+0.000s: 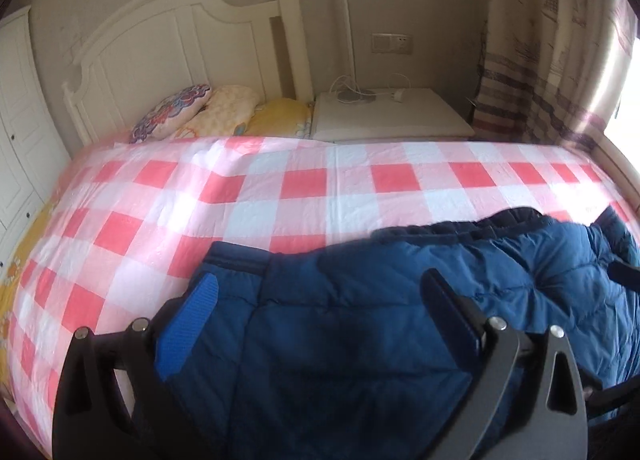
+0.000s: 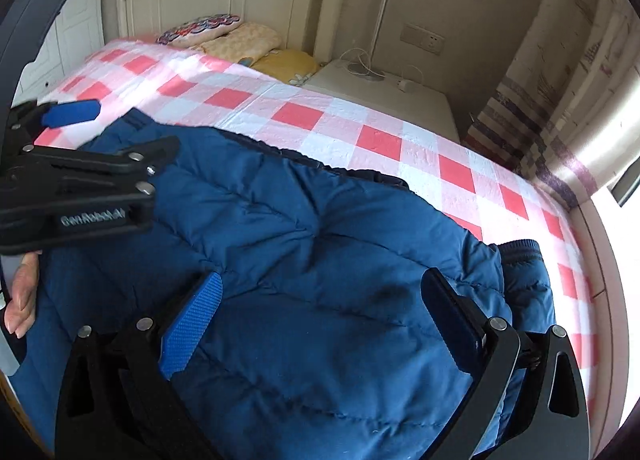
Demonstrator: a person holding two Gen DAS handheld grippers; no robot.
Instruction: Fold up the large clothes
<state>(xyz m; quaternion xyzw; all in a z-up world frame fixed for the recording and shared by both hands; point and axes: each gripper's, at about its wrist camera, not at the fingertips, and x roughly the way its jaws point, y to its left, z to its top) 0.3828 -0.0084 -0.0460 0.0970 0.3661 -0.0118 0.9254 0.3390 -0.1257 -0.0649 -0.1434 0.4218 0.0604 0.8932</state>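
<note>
Both sets of jaws stand wide apart with nothing gripped between them: the left gripper (image 1: 320, 300) and the right gripper (image 2: 324, 300) each hover above the padded fabric.

Bed (image 1: 280, 188): covered by a red, pink and white checked sheet.

Blue quilted jacket (image 2: 320, 228): lies on the near part of the bed, spread across the sheet, with a dark ribbed hem along its far edge and a cuffed sleeve (image 2: 520, 260) at the right side. In the right wrist view, the left gripper (image 2: 92, 128) sits over the jacket's left end.

Headboard (image 1: 168, 44): white, at the far left.

Nightstand (image 1: 384, 112): white, beside the bed, carrying a lamp base and cables.

Pillows (image 1: 224, 112): grouped against the headboard.
</note>
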